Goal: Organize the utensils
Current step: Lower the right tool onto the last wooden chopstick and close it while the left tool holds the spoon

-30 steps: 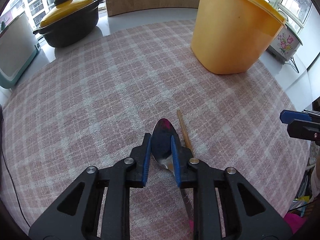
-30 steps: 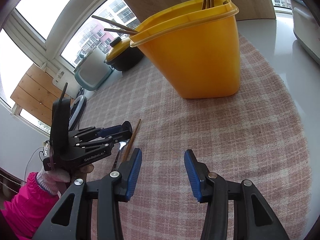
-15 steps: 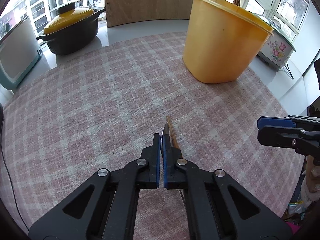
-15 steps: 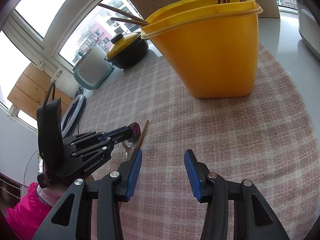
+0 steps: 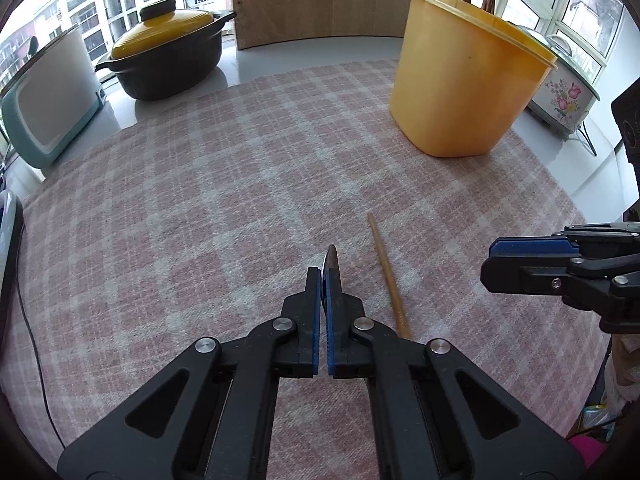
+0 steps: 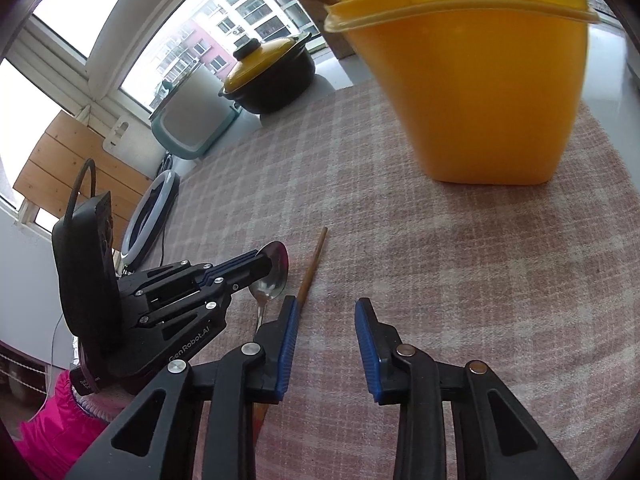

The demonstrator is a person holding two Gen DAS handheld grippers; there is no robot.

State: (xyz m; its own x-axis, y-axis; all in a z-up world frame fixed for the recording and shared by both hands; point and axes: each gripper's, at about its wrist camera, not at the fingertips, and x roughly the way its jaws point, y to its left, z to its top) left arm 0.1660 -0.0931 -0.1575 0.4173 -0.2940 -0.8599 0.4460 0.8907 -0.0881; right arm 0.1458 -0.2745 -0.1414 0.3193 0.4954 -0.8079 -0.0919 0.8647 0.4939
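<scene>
The left gripper (image 5: pixel 323 280) points steeply downward with its blue pads clamped on the bowl of a spoon (image 6: pixel 274 272), which stands on edge between them. A pink sleeve (image 6: pixel 52 428) shows behind it. The right gripper (image 6: pixel 326 344) also tilts downward, its jaws closing with nothing between them, just to the right of the left one.

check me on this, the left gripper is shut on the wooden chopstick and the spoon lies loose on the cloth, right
Swapped. The left gripper is shut on the spoon; the wooden chopstick lies loose on the cloth beside it. The right wrist view shows the spoon's bowl between the fingers.
</scene>
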